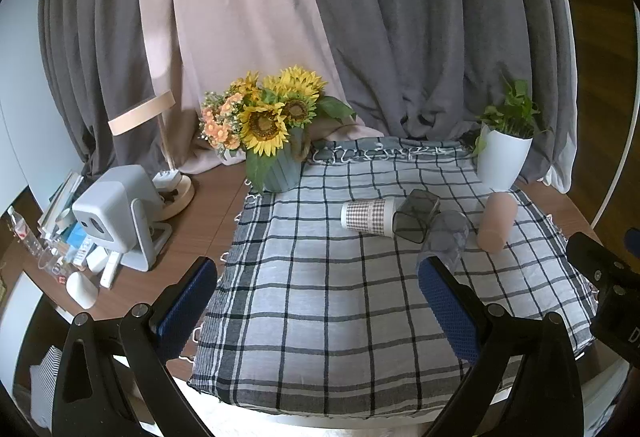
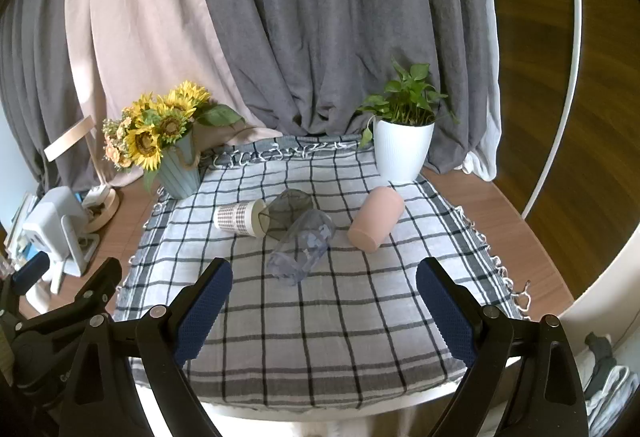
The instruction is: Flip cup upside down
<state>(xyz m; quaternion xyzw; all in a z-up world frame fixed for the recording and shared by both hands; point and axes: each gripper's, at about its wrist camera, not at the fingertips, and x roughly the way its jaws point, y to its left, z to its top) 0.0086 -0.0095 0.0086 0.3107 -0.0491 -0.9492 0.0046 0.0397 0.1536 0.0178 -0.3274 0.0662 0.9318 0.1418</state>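
Observation:
Several cups lie on their sides on the checked cloth (image 2: 320, 317): a checked paper cup (image 2: 238, 217) (image 1: 368, 216), a dark smoky glass (image 2: 286, 213) (image 1: 416, 215), a clear cup (image 2: 302, 247) (image 1: 446, 237) and a pink cup (image 2: 376, 223) (image 1: 497, 223). My left gripper (image 1: 318, 301) is open and empty, near the cloth's front, short of the cups. My right gripper (image 2: 324, 307) is open and empty, just in front of the clear cup.
A sunflower vase (image 2: 178, 169) stands at the cloth's back left and a white plant pot (image 2: 402, 151) at the back right. A small white device (image 1: 116, 215), a lamp base (image 1: 176, 193) and clutter sit on the wooden table (image 1: 200, 221) to the left. Curtains hang behind.

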